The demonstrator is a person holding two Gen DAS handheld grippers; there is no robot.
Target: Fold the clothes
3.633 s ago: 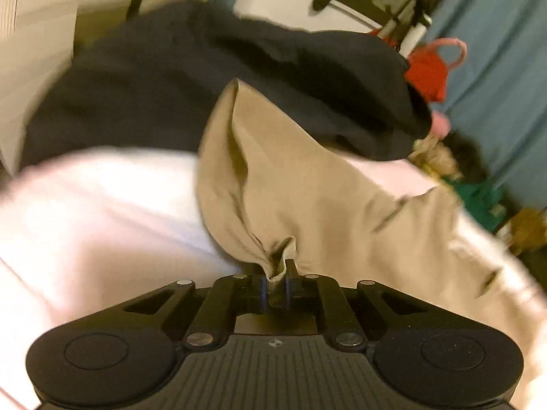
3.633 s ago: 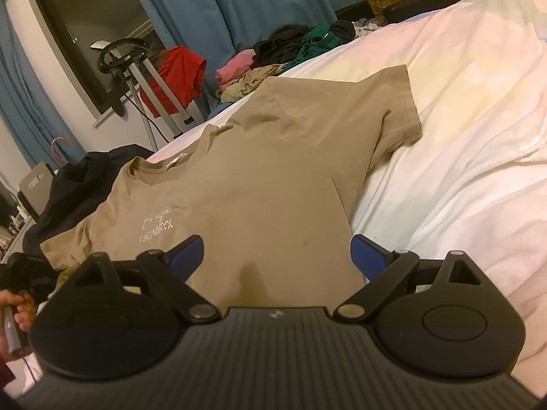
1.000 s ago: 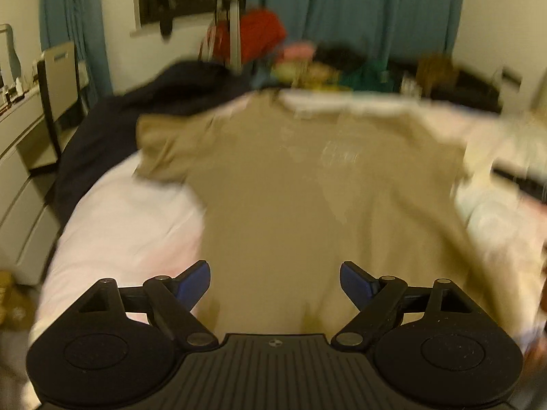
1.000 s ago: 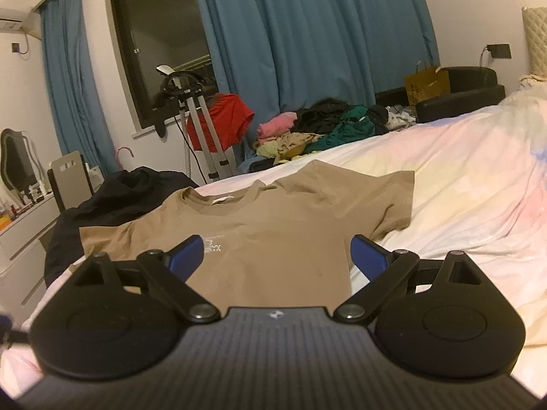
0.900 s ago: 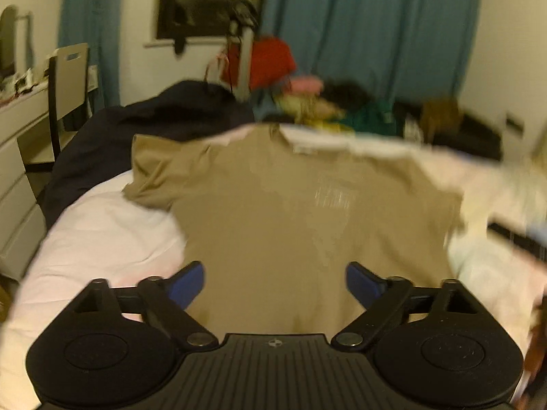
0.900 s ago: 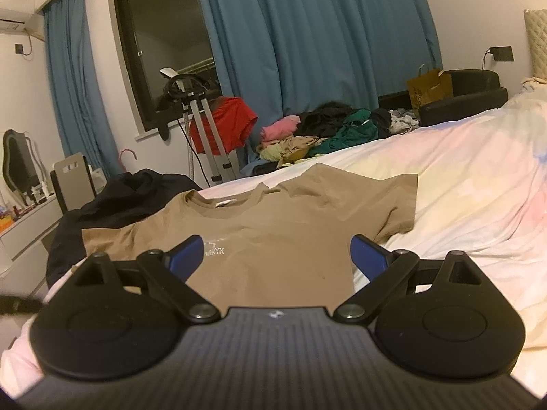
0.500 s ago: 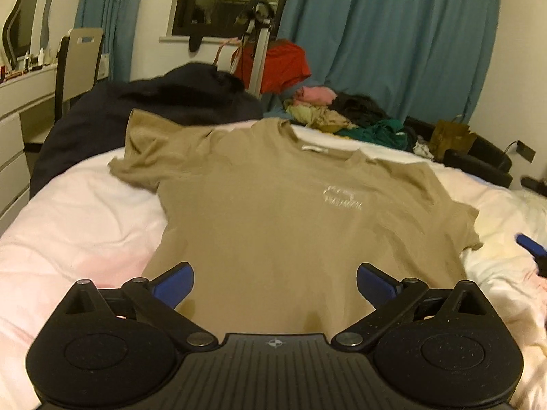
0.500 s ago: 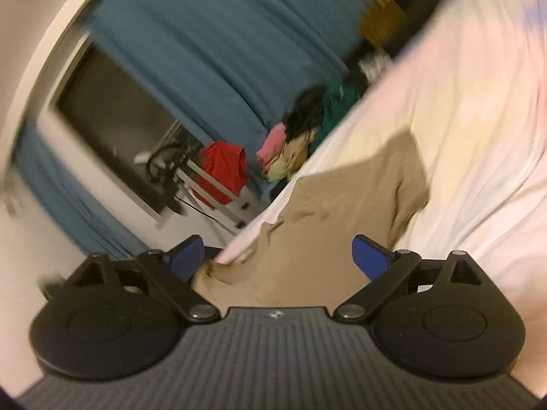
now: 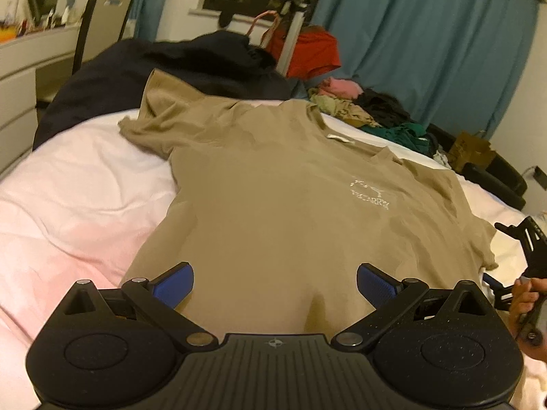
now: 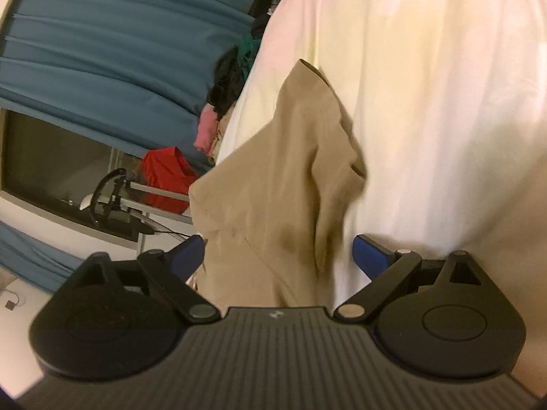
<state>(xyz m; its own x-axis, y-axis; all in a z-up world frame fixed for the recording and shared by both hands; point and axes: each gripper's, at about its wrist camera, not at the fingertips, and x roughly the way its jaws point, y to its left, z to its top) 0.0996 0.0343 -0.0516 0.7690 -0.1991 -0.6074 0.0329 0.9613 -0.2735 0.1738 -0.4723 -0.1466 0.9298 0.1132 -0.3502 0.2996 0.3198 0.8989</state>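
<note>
1. On the bed's white sheet (image 9: 68,184), a tan T-shirt (image 9: 280,205) lies spread flat, chest logo up, collar toward the far side.
2. Its left sleeve rests against a dark garment (image 9: 164,65) heaped at the far left of the bed.
3. The left gripper (image 9: 275,285) hangs over the shirt's near hem; its jaws have just been opening and stand wide apart, the blue pads (image 9: 172,285) holding nothing.
4. The right gripper (image 10: 278,256) is rolled sideways at the shirt's right sleeve (image 10: 307,143), jaws spread wide with cloth between them but not pinched.
5. At the right edge of the left view, a hand (image 9: 528,307) holds that gripper's handle.
6. A pile of clothes (image 9: 369,109) lies beyond the bed, before blue curtains (image 9: 427,41).
</note>
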